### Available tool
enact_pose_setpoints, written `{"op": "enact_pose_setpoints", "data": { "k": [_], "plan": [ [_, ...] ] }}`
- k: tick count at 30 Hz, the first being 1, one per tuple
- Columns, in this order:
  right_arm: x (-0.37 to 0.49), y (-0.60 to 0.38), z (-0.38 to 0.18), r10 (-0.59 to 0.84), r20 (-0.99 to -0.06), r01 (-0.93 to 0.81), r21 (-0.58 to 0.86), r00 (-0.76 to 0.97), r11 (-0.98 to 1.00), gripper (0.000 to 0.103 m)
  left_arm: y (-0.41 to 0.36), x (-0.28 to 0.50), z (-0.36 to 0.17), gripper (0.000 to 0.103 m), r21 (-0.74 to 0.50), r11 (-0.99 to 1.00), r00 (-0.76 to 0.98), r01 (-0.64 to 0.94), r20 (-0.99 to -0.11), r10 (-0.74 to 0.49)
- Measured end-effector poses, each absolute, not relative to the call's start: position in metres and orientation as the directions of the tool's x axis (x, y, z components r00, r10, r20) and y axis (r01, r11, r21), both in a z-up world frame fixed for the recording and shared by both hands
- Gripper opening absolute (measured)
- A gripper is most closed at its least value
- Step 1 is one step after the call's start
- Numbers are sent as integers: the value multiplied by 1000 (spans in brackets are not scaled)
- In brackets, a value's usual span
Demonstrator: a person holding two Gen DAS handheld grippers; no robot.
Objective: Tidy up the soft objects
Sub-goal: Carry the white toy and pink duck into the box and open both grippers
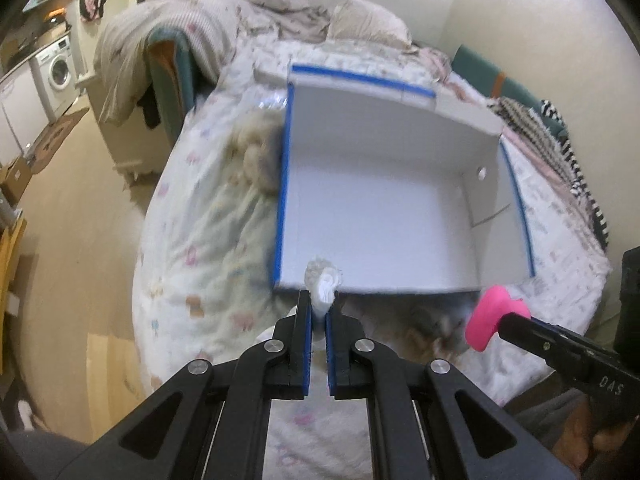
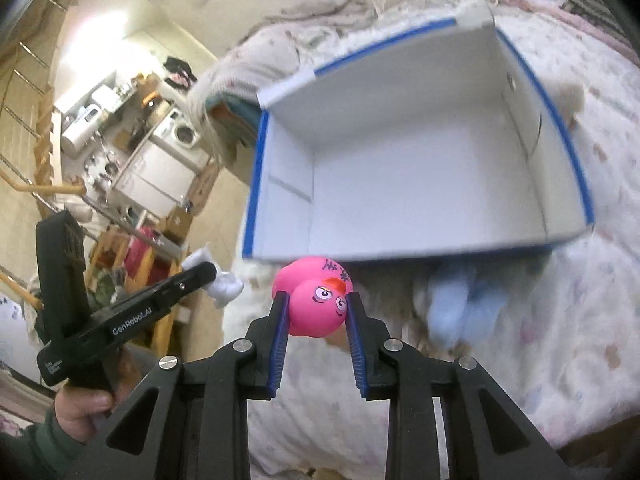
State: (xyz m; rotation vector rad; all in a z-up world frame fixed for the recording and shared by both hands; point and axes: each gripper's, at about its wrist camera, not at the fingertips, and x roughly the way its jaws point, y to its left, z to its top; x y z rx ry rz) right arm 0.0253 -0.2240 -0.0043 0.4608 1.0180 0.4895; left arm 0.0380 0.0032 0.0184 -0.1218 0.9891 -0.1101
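A white cardboard box with blue-taped rim (image 1: 472, 208) (image 2: 400, 184) lies open on the bed. My left gripper (image 1: 319, 304) is shut on a small white soft toy (image 1: 324, 280), held just before the box's near edge; the toy also shows in the right wrist view (image 2: 224, 286). My right gripper (image 2: 318, 300) is shut on a pink rubber duck (image 2: 316, 304), also near the box's front edge; the duck shows in the left wrist view (image 1: 490, 316). A beige plush (image 1: 256, 152) lies left of the box. A light blue plush (image 2: 460, 308) lies in front of it.
The bed has a pale printed quilt (image 1: 208, 240), heaped bedding (image 1: 248, 8) at the far end and a striped cloth (image 1: 560, 144) at right. A washing machine (image 1: 56, 68), cartons and the wooden floor (image 1: 80, 240) lie left of the bed.
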Motion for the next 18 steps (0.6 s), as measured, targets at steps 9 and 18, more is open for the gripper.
{"op": "enact_pose_setpoints", "data": {
  "k": [9, 18],
  "plan": [
    [84, -247, 29, 537, -666, -157, 544, 517, 825, 29, -30, 95, 37, 6, -143, 985, 565, 96, -807, -172],
    [128, -251, -14, 470, -728, -78, 503, 499, 861, 29, -66, 146, -4, 6, -101, 985, 548, 140, -821, -162]
  ]
}}
